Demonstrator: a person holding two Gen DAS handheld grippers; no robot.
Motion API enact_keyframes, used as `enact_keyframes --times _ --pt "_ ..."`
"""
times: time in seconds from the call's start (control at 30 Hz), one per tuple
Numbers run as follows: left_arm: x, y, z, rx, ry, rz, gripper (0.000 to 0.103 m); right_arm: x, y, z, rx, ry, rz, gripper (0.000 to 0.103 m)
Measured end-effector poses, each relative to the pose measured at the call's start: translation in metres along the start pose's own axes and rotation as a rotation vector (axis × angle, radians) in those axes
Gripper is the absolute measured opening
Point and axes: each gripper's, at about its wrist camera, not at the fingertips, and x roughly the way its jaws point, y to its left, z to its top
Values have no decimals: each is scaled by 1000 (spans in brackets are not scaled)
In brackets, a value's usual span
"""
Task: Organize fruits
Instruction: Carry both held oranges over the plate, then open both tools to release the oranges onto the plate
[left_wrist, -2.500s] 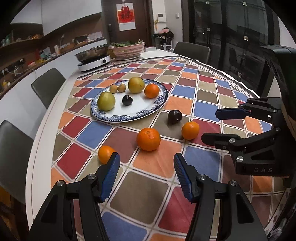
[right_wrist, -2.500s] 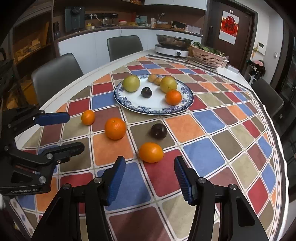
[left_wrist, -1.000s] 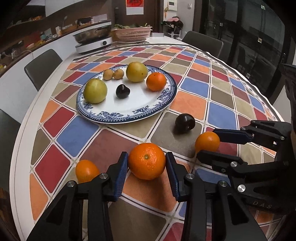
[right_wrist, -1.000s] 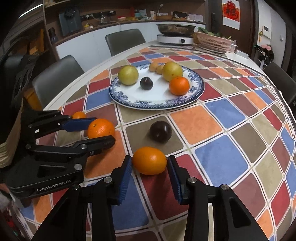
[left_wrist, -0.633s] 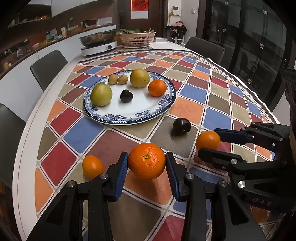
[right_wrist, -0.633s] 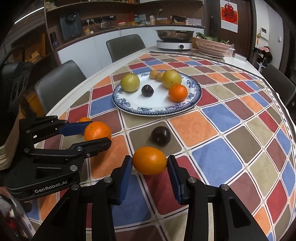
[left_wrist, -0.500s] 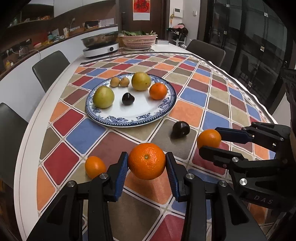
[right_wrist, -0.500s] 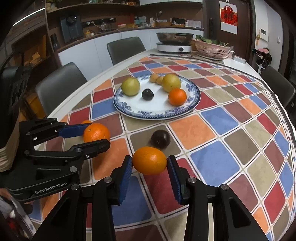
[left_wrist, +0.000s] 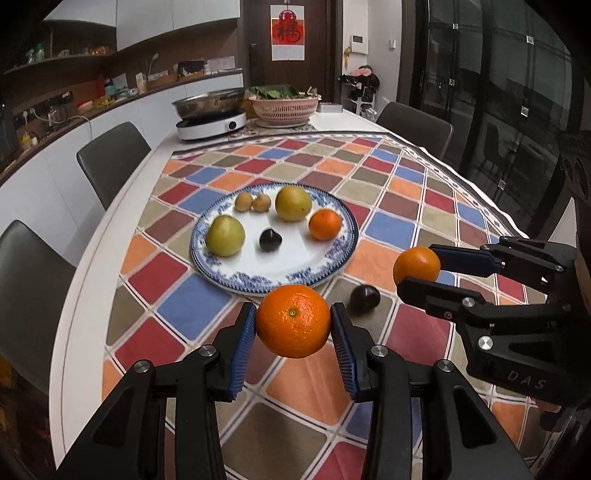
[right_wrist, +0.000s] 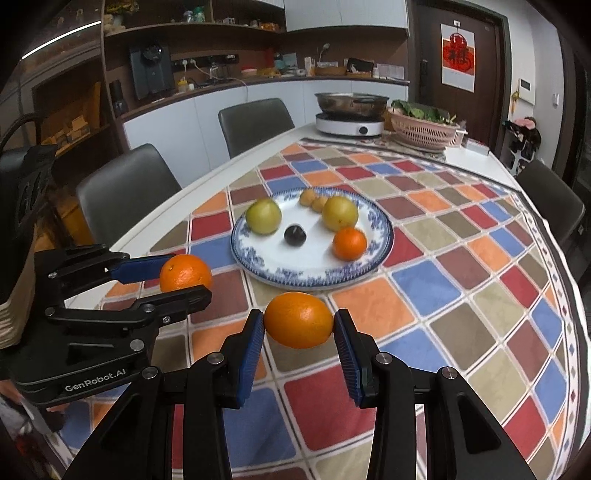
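Both oranges have risen off the desk (left_wrist: 92, 258) since 1 second ago. Left claw (left_wrist: 293, 325) pinches the round orange (left_wrist: 293, 325) above the checkered cloth (left_wrist: 406, 177); right claw (right_wrist: 299, 321) pinches the oval orange (right_wrist: 298, 319). At 12 o'clock from each sits the blue-rimmed plate (left_wrist: 236, 284) with 6 fruits. 1 dark plum (left_wrist: 365, 298) lies on the cloth at 5 o'clock of the plate.

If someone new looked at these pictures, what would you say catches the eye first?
Two oranges held off the table: the left gripper clamps a round orange, the right gripper an oval orange. Behind them, a blue-rimmed plate of fruit sits on the bright checkered tablecloth.
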Motion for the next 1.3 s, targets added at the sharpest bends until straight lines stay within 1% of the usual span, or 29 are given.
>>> enact_keyframes --times 0.27,0.53,0.67,0.77,0.97,1.2,1.23,1.27,1.3 --pt "5 13 23 7 -23 11 40 5 -5 28 0 -35 1 40" --pt "22 25 41 10 -28 1 40 26 -10 49 8 -13 19 40" --pt "42 32 48 -3 4 -16 40 44 -13 55 14 15 26 40" --pt "59 37 50 -13 48 -23 40 57 -16 57 19 37 30 40" --pt "85 41 48 -34 114 -45 40 77 -22 57 11 76 18 40" --pt "97 42 50 -29 141 -33 41 91 -29 57 26 96 34 40" --pt "96 42 51 -27 141 -35 42 91 -29 58 26 89 36 41" --pt "95 42 51 -26 136 -34 46 92 -30 58 28 89 35 41" --pt "93 42 53 -25 125 -23 56 92 -31 59 31 90 38 41"
